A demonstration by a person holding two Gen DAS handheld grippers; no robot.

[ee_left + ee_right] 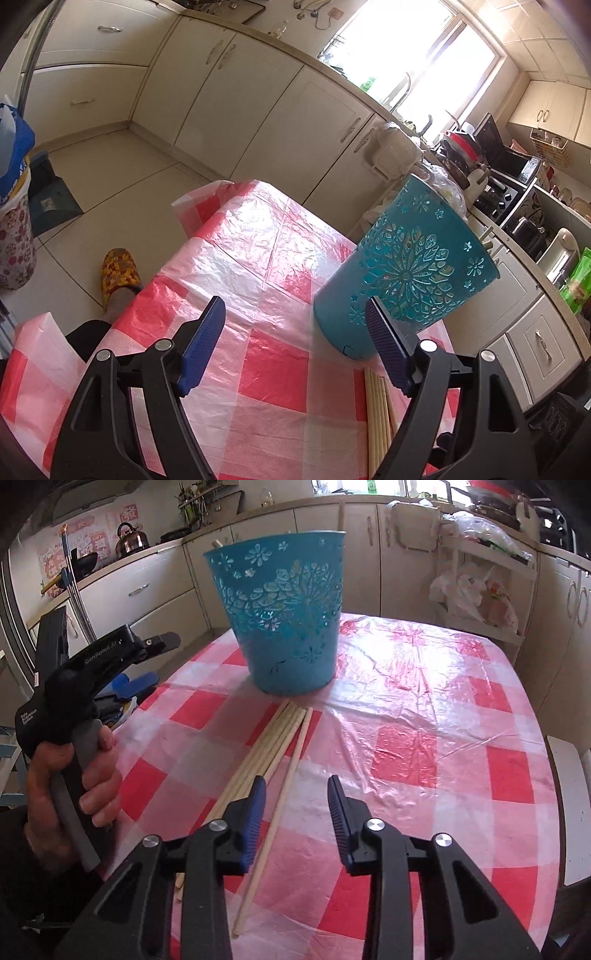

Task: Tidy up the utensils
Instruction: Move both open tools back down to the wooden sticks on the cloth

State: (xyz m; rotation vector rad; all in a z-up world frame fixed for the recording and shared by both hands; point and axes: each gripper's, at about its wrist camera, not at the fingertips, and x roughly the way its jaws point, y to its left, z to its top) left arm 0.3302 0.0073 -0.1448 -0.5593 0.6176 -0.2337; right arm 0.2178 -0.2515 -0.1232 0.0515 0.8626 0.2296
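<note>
Right claw (pixel 296 805): jaws partly apart over the sticks (pixel 275 746), one stick between the pads, not pinched.
Left claw (pixel 295 328): jaws wide apart, empty, beside the bucket (pixel 404 273).
Sticks: bundle lying flat on the checked counter (pixel 424 716), tips near the bucket's base.
Bucket: teal, upright, sticks inside.

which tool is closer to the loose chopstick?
Right. The right tool hangs open straddling the loose chopstick; the left tool is off beside the teal bucket.
</note>
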